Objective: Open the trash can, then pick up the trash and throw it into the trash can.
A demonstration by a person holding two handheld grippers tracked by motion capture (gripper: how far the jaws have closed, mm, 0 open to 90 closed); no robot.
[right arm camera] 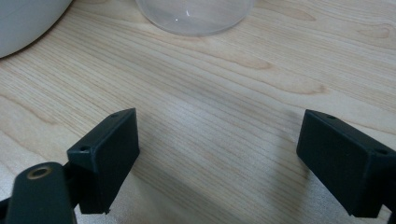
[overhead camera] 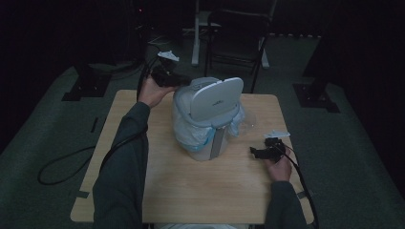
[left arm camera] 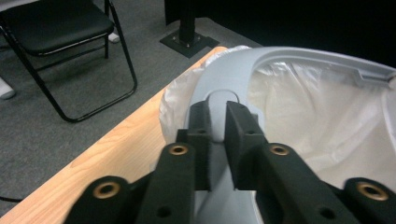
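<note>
- My right claw (right arm camera: 217, 158) rests low over the table (right arm camera: 224, 93), at its right side near me, jaws spread wide with nothing but bare wood between them.
- Just ahead of that claw I see the curved edge of a clear thing (right arm camera: 194, 18), probably plastic, lying on the wood; a pale curve of the bin sits in the corner beside it.
- The bin (overhead camera: 208, 119) stands upright in the middle of the table, grey-white, with a liner (overhead camera: 188, 131) bulging over its sides.
- Its lid (overhead camera: 216, 98) is tipped up, standing nearly on edge above the opening.
- My left claw (left arm camera: 216, 122) is at the far left of the bin's rim (left arm camera: 243, 70), held higher than the right one.
- Its jaws stand narrow, one on each side of a small raised tab on that rim; whether the pads press on it I can't make out, as the gap is tight.
- Inside the rim the liner (left arm camera: 303, 116) hangs white and crinkled.
- Beyond the table, a black folding chair (left arm camera: 56, 28) stands on the grey floor.
</note>
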